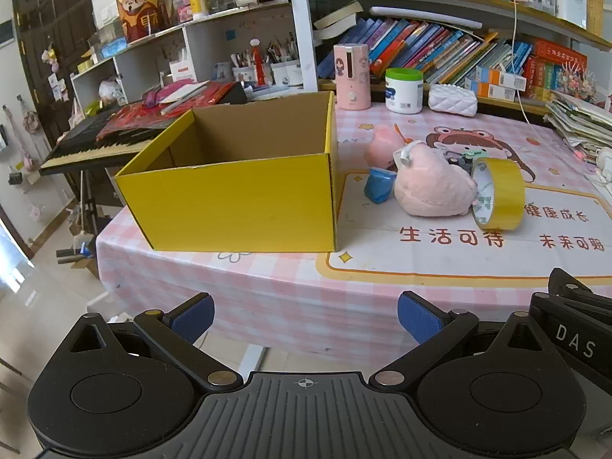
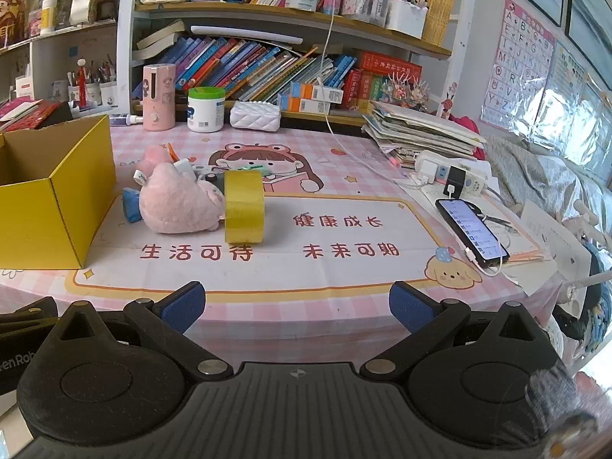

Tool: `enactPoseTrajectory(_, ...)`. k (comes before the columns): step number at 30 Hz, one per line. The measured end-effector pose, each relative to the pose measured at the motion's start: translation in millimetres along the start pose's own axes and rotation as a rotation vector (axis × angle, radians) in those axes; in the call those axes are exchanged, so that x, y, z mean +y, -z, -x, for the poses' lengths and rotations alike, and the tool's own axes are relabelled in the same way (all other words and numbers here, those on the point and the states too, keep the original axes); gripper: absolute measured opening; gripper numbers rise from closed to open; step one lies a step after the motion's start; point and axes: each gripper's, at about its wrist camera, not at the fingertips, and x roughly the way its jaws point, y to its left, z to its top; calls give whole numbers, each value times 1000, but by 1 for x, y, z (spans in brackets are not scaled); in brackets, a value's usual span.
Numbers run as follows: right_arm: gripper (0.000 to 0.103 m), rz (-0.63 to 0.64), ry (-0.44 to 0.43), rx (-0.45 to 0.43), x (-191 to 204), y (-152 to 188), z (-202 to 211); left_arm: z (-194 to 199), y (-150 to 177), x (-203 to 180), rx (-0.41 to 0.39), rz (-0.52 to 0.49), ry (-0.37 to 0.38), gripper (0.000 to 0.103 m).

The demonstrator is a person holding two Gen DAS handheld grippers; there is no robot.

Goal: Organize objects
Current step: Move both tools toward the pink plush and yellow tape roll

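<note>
An open yellow cardboard box (image 1: pixel 233 202) stands on the pink checked table; it also shows at the left of the right wrist view (image 2: pixel 49 206). Its inside looks empty. Right of it lies a pile: a pink plush toy (image 1: pixel 432 187) (image 2: pixel 178 204), a yellow tape roll (image 1: pixel 499 193) (image 2: pixel 244 206) standing on edge, a small blue object (image 1: pixel 378 189) (image 2: pixel 131 203) and small items behind. My left gripper (image 1: pixel 306 317) is open and empty, before the table's front edge. My right gripper (image 2: pixel 297 308) is open and empty, over the front edge.
A phone (image 2: pixel 472 233) on a cable lies at the table's right, by a power strip (image 2: pixel 451 172) and a paper stack (image 2: pixel 420 130). A pink device (image 2: pixel 158 97), a white jar (image 2: pixel 205 109) and a white pouch (image 2: pixel 255 114) stand at the back. A keyboard (image 1: pixel 91 145) sits left.
</note>
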Motion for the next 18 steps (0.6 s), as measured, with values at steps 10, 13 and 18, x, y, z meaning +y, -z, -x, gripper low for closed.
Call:
enactPoseTrajectory(10,103,1,-1,0,1,0,-2,-2,-2,2,8,3,7,103)
enactPoseTrajectory(13,103,2,0,3,1,0,-1,-3,-1,3,10,2,6,103)
enactPoseTrajectory(18,103,7,3,8,3,0,-3,-4,-1,4,12,3,6,103)
